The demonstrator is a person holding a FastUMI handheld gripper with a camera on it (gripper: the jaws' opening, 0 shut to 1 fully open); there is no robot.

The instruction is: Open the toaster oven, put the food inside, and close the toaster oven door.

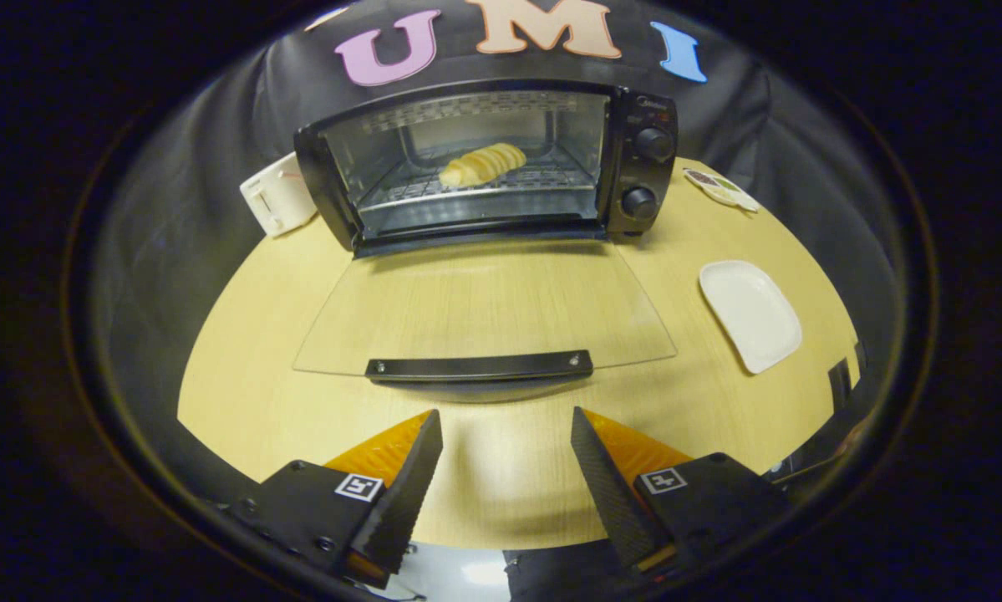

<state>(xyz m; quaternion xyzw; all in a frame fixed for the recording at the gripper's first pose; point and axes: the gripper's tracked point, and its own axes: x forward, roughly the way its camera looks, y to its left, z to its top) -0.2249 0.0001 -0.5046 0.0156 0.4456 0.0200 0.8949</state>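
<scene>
A black toaster oven (638, 142) stands at the far side of the round wooden table (241, 393). Its glass door (484, 309) is folded down flat toward me, with the black handle (480, 366) at its near edge. A pale yellow ridged pastry (482, 164) lies on the wire rack inside. My gripper (506, 426) is open, with nothing between its fingers. The two fingertips hover just short of the handle, one on each side of its middle.
A white square plate (751, 313) lies on the table to the right of the door. A white box (277, 199) sits left of the oven. A small printed card (722, 189) lies behind the plate near the oven's knobs.
</scene>
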